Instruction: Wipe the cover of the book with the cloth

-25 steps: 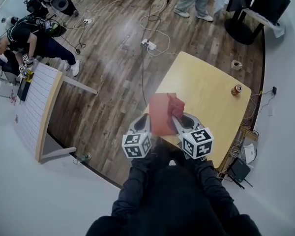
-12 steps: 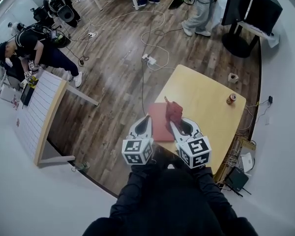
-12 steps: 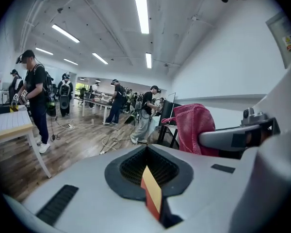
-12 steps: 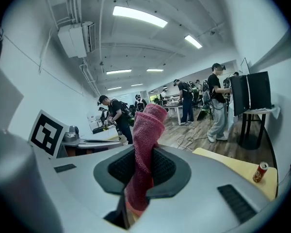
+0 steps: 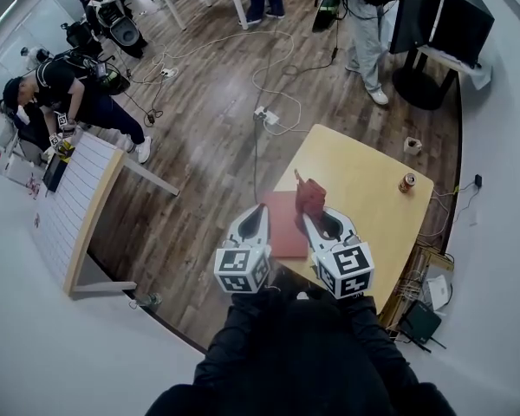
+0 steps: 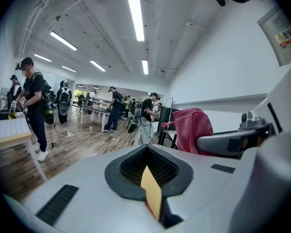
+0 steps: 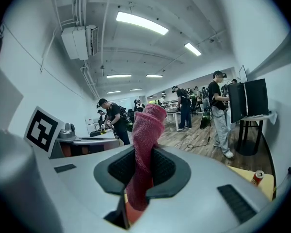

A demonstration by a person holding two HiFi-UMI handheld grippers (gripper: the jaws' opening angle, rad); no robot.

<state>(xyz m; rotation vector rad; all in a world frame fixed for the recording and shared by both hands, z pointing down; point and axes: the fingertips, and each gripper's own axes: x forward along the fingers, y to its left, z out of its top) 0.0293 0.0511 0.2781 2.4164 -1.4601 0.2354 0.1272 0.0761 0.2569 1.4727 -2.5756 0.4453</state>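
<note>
Wiping well starts with a steady book (image 5: 283, 228). It sits at the centre of the head view, over the near-left edge of the table (image 5: 368, 176), with its thin edge pinched in the closed jaws of the left gripper (image 5: 260, 215). Just right of it, the right gripper (image 5: 312, 221) is clamped on the pink cloth (image 5: 309, 195), which stands bunched above the jaws. We judge the cloth should press flat on the book and sweep in even strokes, left grip firm.
</note>
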